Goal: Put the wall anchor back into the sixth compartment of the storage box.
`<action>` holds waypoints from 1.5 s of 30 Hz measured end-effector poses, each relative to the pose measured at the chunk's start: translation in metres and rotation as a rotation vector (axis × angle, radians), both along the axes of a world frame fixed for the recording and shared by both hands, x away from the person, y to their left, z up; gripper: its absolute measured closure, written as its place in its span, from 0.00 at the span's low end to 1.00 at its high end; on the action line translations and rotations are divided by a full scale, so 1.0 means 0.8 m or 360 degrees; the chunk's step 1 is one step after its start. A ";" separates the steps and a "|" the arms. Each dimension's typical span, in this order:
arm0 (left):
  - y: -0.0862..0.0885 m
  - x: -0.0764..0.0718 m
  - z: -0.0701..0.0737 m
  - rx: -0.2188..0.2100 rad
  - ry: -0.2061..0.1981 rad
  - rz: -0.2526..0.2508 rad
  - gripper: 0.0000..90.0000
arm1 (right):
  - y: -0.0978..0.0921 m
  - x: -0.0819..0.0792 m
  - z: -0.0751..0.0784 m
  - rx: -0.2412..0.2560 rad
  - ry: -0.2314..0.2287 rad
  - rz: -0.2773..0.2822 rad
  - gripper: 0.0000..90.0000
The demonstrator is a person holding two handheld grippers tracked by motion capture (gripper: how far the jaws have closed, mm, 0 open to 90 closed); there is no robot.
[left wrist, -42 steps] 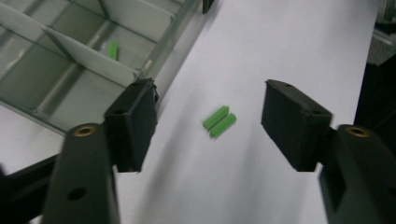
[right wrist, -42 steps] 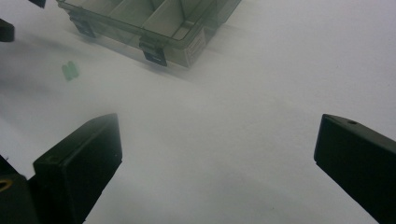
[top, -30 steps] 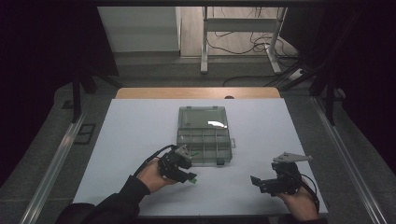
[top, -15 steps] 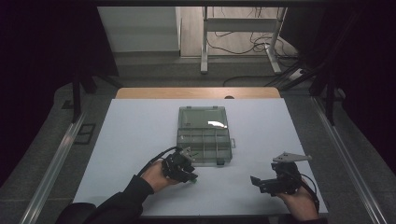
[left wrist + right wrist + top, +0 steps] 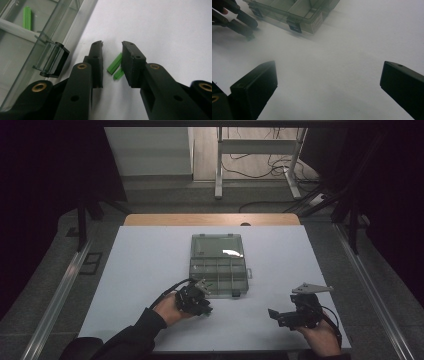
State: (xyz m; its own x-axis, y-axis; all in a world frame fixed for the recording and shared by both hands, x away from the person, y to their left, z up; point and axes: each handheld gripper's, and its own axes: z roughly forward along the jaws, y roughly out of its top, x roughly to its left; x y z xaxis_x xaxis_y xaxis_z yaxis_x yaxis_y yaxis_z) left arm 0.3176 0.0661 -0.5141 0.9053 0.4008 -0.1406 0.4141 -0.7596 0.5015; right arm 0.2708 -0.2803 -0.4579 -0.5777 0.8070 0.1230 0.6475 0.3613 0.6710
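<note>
Jaws of your left gripper (image 5: 112, 62) stand parted around two green plugs (image 5: 114, 63), partly hidden behind one jaw; your right gripper (image 5: 328, 82) gapes wide, holding nothing.

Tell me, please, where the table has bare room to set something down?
The white table is bare to the left and right of the clear box, and between the two tongs along the near edge. It is crowded at the box's near left corner, where the left tongs straddle green plugs.

Green plugs (image 5: 115, 67) partly hidden behind jaw
</note>
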 end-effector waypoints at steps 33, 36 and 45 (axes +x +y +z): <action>0.004 0.004 0.002 0.0008 -0.0013 0.0072 0.94 | 0.000 0.000 0.000 0.0002 0.0010 -0.0001 0.01; 0.005 0.004 0.005 -0.0007 -0.0008 0.0076 0.94 | 0.000 0.001 0.000 0.0004 0.0014 -0.0001 0.01; 0.009 0.005 0.020 -0.0052 -0.0007 0.0066 0.94 | -0.001 0.000 0.000 0.0018 0.0002 -0.0011 0.01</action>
State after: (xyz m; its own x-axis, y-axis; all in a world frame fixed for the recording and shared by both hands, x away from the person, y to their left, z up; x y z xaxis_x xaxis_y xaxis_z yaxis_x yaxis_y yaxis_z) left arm 0.3213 0.0730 -0.4980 0.8888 0.4330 -0.1501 0.4424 -0.7250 0.5279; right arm 0.2708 -0.2814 -0.4578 -0.5717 0.8096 0.1329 0.6508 0.3488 0.6744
